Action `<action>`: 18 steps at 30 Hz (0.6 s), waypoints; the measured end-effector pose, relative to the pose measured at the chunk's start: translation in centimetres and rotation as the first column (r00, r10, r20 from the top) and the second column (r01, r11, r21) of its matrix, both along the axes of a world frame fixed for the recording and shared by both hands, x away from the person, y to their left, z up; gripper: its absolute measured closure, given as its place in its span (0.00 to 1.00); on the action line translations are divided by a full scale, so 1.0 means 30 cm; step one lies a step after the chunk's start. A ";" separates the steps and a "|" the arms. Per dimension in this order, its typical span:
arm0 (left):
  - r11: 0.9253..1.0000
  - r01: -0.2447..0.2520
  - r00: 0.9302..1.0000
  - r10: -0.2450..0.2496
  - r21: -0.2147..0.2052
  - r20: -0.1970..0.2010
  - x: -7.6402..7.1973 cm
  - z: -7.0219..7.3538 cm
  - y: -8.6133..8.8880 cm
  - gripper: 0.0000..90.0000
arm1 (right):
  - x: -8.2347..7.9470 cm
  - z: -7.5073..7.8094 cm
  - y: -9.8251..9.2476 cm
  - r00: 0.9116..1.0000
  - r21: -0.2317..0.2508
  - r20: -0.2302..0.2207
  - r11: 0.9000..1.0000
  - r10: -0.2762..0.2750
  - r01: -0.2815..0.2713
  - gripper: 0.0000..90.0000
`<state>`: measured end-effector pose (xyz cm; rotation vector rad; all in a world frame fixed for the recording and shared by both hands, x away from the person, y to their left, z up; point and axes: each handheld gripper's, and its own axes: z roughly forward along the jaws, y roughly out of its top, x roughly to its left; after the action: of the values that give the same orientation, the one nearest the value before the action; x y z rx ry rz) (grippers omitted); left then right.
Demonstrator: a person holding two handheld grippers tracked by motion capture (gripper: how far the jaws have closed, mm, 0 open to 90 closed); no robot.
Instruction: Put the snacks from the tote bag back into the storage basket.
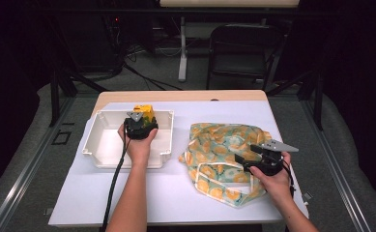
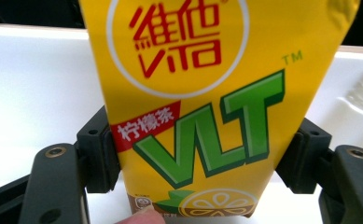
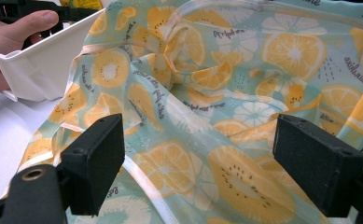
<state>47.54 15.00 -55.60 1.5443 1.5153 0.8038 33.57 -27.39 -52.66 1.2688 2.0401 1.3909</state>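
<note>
High view. Your left gripper (image 1: pixel 141 122) sits over the white rectangular plastic tub (image 1: pixel 101 145) on the white sheet covering the table (image 1: pixel 166 193). The yellow drink carton with green lettering (image 1: pixel 144 113) stands upright at the tub's far wall, directly ahead of that gripper. Your right gripper (image 1: pixel 246 159) rests on the crumpled pale green cloth bag printed with orange citrus slices (image 1: pixel 214 145), which lies on the sheet just right of the tub. A black folding chair (image 1: pixel 241 48) stands beyond the table.

Left gripper view. Both black jaws press the carton's (image 2: pixel 207 107) two side faces, low on its body; the carton stands between them, front panel facing the camera. A fingertip (image 2: pixel 142 217) touches the carton's bottom edge. The tub's white floor (image 2: pixel 34 88) lies behind.

Right gripper view. Jaws stand wide apart with nothing between the pads, hovering just above the bag's (image 3: pixel 216 116) rumpled fabric. The tub's corner (image 3: pixel 44 65) sits at upper left, touching the bag's edge, with your left hand (image 3: pixel 11 37) beside it.
</note>
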 end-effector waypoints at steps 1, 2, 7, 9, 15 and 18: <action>1.000 -0.001 1.000 0.001 0.007 0.003 0.000 -0.002 -0.002 0.32 | 0.000 0.000 0.001 1.000 0.002 -0.001 1.000 0.000 0.000 0.18; 1.000 -0.003 1.000 0.003 0.015 -0.001 0.000 -0.001 -0.003 0.32 | 0.000 -0.001 0.001 1.000 0.001 -0.001 1.000 -0.001 0.001 0.18; 0.997 0.009 1.000 -0.008 0.073 -0.009 0.000 -0.002 -0.017 0.32 | 0.001 -0.003 0.001 1.000 -0.001 -0.004 1.000 -0.007 0.007 0.18; 0.997 0.007 1.000 -0.006 0.078 -0.015 0.000 0.000 -0.019 0.32 | 0.001 -0.003 0.001 1.000 -0.001 -0.005 1.000 -0.007 0.007 0.18; 0.999 0.029 0.998 -0.027 0.036 -0.056 0.000 0.016 -0.003 0.29 | 0.002 -0.004 0.003 1.000 0.003 -0.007 1.000 -0.005 0.005 0.18; 0.999 0.043 0.996 -0.041 0.018 -0.076 -0.008 0.032 0.011 0.17 | 0.002 -0.004 0.003 1.000 -0.001 -0.005 1.000 -0.002 0.002 0.18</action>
<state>47.29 15.33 -54.65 1.6313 1.5280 0.7458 33.62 -27.31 -52.77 1.2752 2.0423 1.3862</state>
